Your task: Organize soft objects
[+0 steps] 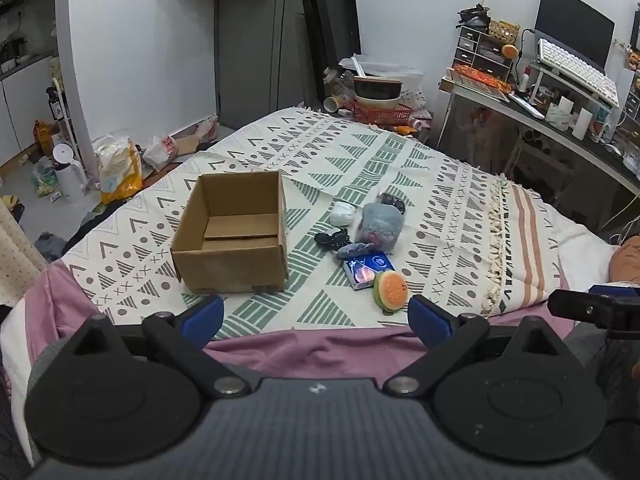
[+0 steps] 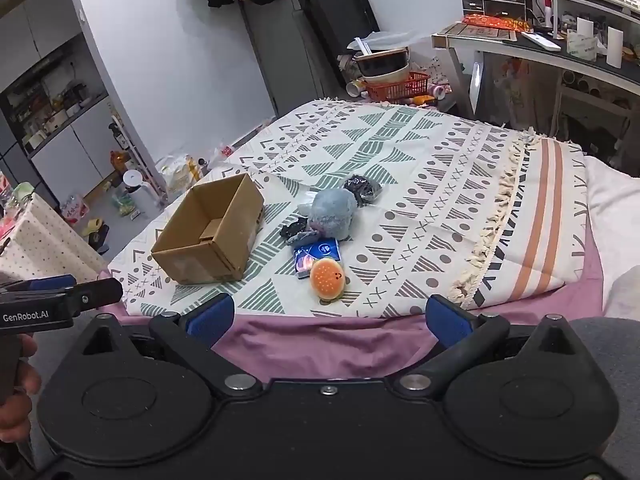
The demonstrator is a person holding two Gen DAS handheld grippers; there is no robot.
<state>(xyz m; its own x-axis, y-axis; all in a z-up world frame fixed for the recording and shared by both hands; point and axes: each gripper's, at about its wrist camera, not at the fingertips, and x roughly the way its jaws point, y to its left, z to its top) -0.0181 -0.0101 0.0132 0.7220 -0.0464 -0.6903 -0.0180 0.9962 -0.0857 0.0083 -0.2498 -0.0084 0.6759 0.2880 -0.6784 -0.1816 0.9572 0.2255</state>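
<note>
Both grippers, left gripper point(image 1: 316, 318) and right gripper point(image 2: 328, 318), gape empty before the cardboard box point(image 1: 232, 236).

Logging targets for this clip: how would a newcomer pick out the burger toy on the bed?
Start at the open cardboard box on the patterned bedspread; a small pile of items lies to its right. The burger-shaped plush is the pile's nearest piece, against a blue packet. It alone is round and orange with a green rim.

Brown box point(image 1: 232, 236), orange burger plush point(image 2: 327, 276), seemingly grey-blue plush point(image 2: 334, 214).
</note>
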